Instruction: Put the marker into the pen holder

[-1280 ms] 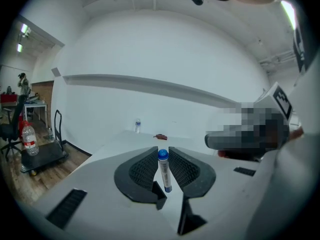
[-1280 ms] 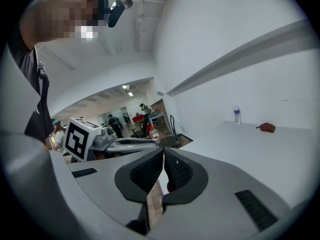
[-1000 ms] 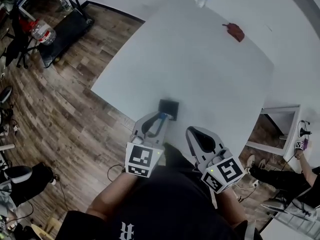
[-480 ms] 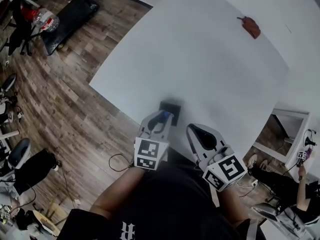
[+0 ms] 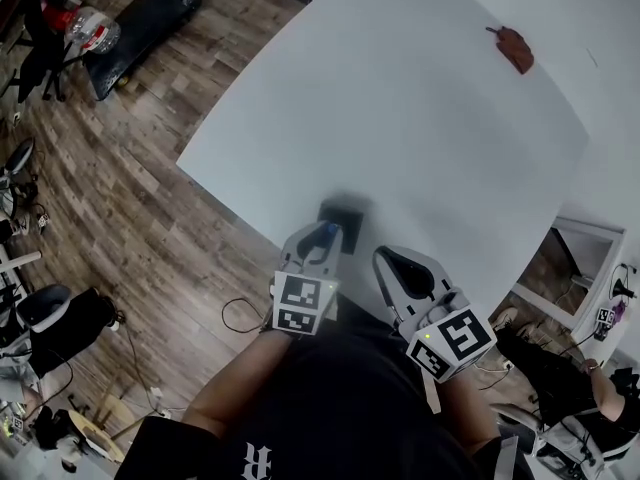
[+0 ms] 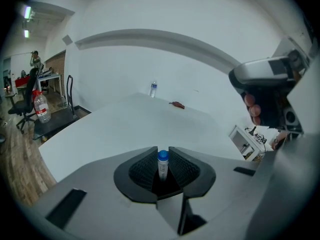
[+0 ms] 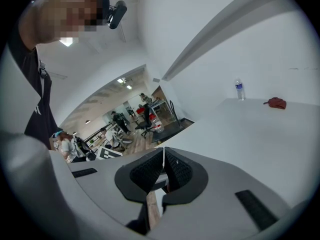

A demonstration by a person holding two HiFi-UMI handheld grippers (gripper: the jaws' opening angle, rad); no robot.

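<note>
My left gripper [image 5: 318,240] is shut on a white marker with a blue cap [image 6: 162,163]. The marker stands upright between the jaws, cap end away from the camera. In the head view the marker's blue tip [image 5: 323,232] sits just short of the black square pen holder [image 5: 344,216], which stands at the near edge of the white table [image 5: 400,118]. The holder is hidden in both gripper views. My right gripper [image 5: 393,264] hovers at the table's near edge, right of the holder. Its jaws [image 7: 163,160] are shut with nothing between them.
A water bottle [image 6: 153,88] and a small red object [image 5: 514,48] lie at the table's far side. Wooden floor with a black bench [image 5: 140,18] and office chairs lies to the left. A white side shelf [image 5: 575,253] stands at the right.
My left gripper with the marker has moved slightly forward and right, toward the pen holder. The right gripper has hardly moved. The head camera has shifted a little.
</note>
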